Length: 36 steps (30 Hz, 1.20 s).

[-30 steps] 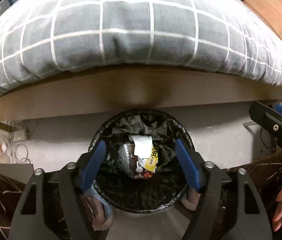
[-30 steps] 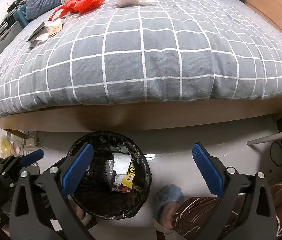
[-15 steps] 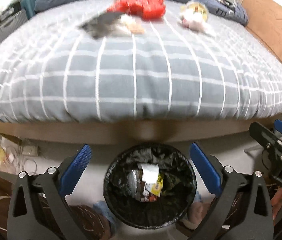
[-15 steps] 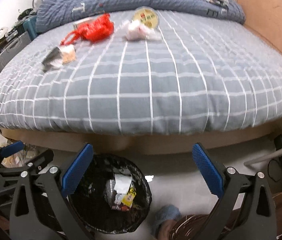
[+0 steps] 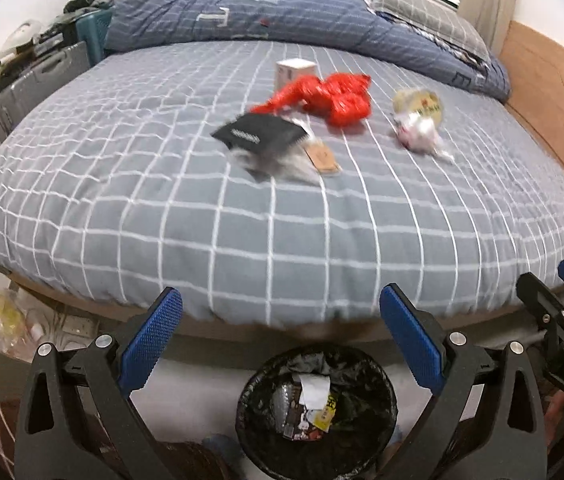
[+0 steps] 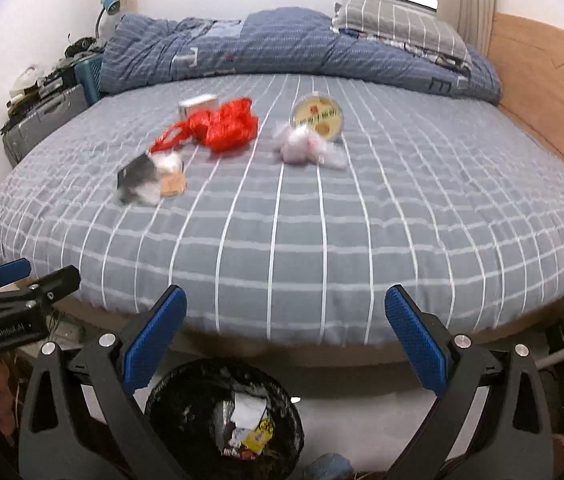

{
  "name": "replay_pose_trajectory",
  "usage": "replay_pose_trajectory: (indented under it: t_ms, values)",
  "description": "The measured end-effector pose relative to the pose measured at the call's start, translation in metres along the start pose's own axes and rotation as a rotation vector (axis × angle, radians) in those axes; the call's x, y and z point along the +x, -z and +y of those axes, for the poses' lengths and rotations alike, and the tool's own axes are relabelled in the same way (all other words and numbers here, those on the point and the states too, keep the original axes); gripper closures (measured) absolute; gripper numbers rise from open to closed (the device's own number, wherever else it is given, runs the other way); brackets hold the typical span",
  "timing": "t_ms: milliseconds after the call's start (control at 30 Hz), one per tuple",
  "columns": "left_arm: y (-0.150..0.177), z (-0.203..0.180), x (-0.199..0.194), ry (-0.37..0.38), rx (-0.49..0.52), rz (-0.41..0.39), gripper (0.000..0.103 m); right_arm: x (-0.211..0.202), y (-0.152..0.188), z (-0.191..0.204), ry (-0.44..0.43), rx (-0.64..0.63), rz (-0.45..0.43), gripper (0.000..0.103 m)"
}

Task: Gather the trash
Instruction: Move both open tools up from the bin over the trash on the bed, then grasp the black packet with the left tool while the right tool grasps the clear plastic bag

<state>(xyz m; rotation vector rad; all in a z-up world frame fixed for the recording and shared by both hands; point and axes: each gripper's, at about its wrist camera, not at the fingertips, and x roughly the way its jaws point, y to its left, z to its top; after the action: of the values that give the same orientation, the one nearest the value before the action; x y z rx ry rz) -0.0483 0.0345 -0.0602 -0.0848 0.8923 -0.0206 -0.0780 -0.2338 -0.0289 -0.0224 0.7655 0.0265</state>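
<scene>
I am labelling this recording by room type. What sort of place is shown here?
Most likely a bedroom at home: a bed with a grey checked cover, a folded blue quilt and a pillow under a window.

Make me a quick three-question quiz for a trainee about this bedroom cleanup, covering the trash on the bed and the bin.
1. True or false: the red plastic bag lies on the bed.
2. Multiple choice: the black-lined trash bin stands A) on the bed, B) on the floor by the bed's edge, C) on the suitcase.
3. Fill in: the left gripper and right gripper are both ____, holding nothing.

Key: 1 true; 2 B; 3 open.
</scene>
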Motion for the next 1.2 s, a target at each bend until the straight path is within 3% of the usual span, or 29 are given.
replay_pose_trajectory:
  t_ms: [333, 767, 900, 1200]
  values:
    - [-0.066, 0.02, 0.022, -0.005, -0.057, -0.021, 0.006, 0.035, -0.061, -0.006, 0.009, -0.034, -0.004, 0.007]
    - [-0.151, 0.02, 0.099, -0.03, -0.024, 0.022, 0.006, 0.146, -0.138, -0.018, -0.003, -0.04, 0.067, 0.015]
    - [-0.162, 0.024, 0.124, -0.031, -0.021, 0.055, 0.007, 0.176, -0.153, -0.025, 0.008, -0.036, 0.068, 0.016]
    - [-0.153, 0.038, 0.159, -0.025, -0.042, 0.124, 0.013, 0.22, -0.151, -0.024, 0.022, -0.045, 0.103, 0.022]
